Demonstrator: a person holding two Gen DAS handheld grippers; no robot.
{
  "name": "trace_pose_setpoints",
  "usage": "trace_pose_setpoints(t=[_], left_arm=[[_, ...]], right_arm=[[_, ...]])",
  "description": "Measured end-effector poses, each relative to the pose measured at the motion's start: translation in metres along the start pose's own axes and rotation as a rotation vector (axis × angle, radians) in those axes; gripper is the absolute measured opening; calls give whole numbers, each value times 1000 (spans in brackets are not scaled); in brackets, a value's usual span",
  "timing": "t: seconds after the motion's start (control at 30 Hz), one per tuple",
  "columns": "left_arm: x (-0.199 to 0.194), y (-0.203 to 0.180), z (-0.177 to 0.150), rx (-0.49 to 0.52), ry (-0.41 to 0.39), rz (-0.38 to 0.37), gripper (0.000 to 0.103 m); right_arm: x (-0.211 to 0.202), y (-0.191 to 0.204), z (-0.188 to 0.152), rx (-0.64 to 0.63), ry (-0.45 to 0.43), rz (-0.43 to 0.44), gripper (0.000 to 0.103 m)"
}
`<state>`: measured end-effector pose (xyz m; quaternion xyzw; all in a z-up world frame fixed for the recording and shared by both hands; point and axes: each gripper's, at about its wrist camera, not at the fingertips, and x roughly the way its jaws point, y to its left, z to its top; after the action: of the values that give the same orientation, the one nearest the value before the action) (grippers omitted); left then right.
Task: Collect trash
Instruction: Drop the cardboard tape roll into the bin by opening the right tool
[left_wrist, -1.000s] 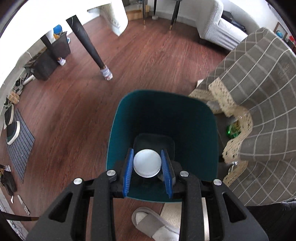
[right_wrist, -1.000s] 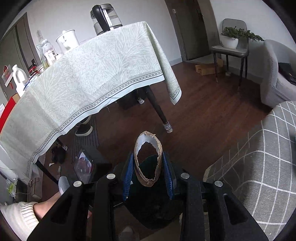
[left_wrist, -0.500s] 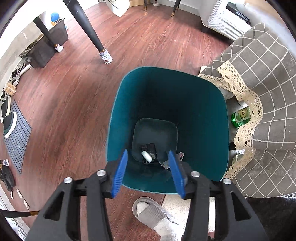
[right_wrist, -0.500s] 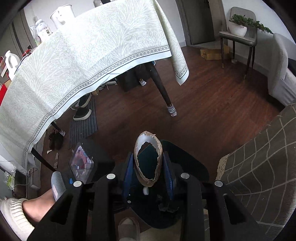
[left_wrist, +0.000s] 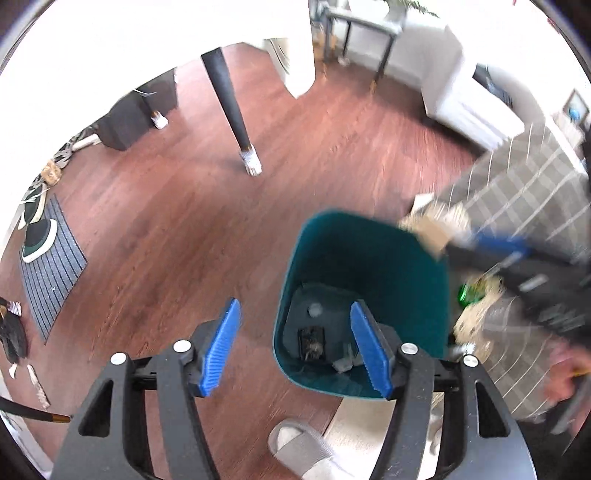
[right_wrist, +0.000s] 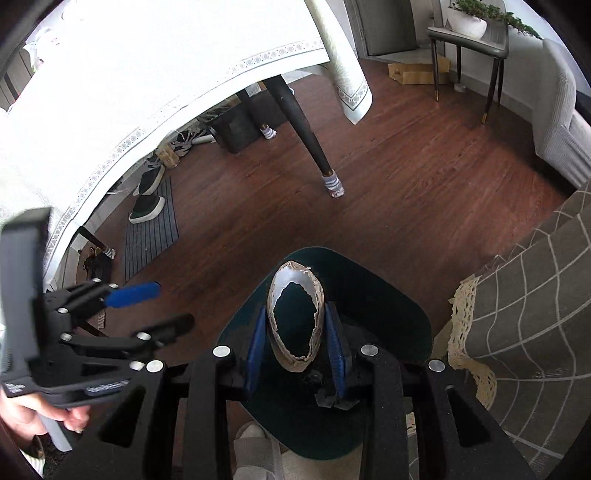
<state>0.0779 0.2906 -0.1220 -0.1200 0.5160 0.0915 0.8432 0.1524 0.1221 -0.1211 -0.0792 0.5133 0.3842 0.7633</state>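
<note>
A dark teal trash bin (left_wrist: 364, 258) stands on the brown wood floor (left_wrist: 166, 221). Next to it hangs a grey checked cloth (right_wrist: 535, 302) with a lace edge. A green bottle (left_wrist: 466, 293) sits under that cloth, just beside the bin. A black table leg (right_wrist: 299, 122) with a striped sock on its foot stands well apart from the bin, under a pale tablecloth (right_wrist: 166, 74). Shoes and a striped mat (right_wrist: 151, 229) lie by the wall. A grey slipper (left_wrist: 306, 450) is near the bin at the bottom of the left wrist view.

The left gripper (left_wrist: 295, 347) has nothing between its blue pads, and its jaws are opening. One pad is over the floor and the other is over the bin. Small bits of trash (left_wrist: 314, 339) lie at the bottom of the bin.

The right gripper (right_wrist: 295, 347) pinches a torn brown paper ring (right_wrist: 295, 321) between its blue pads. The ring stands upright, right over the open bin. In the left wrist view this gripper is a blur at the far rim of the bin.
</note>
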Motion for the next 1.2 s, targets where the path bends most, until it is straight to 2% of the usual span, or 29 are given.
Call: trace_pose_setpoints(t=[0.13,0.23,0.37,0.5,0.73,1.0,1.2], left_arm=[[-39,2,12,-55,-100,-53,68],[-72,-4,19,-42,-201,-79,72],[-100,-18,21,18,-289,-61,73],[-111,-22,24,12,-308,-105,73],[-138,-39,24,91,-412,-38,71],[-163,-58,22,119,-464,-148,67],[-177,-51,26,99,-504,-185,67]], right_arm=[[28,3,-5,3,62,-19,32],[49,7,-10,-3,114,-25,32],[74,14,-18,-36,180,-30,32],[91,19,-25,-57,228,-33,32],[115,23,-41,-89,304,-60,32],[135,27,-57,-130,379,-88,32],[140,24,-62,-125,395,-123,38]])
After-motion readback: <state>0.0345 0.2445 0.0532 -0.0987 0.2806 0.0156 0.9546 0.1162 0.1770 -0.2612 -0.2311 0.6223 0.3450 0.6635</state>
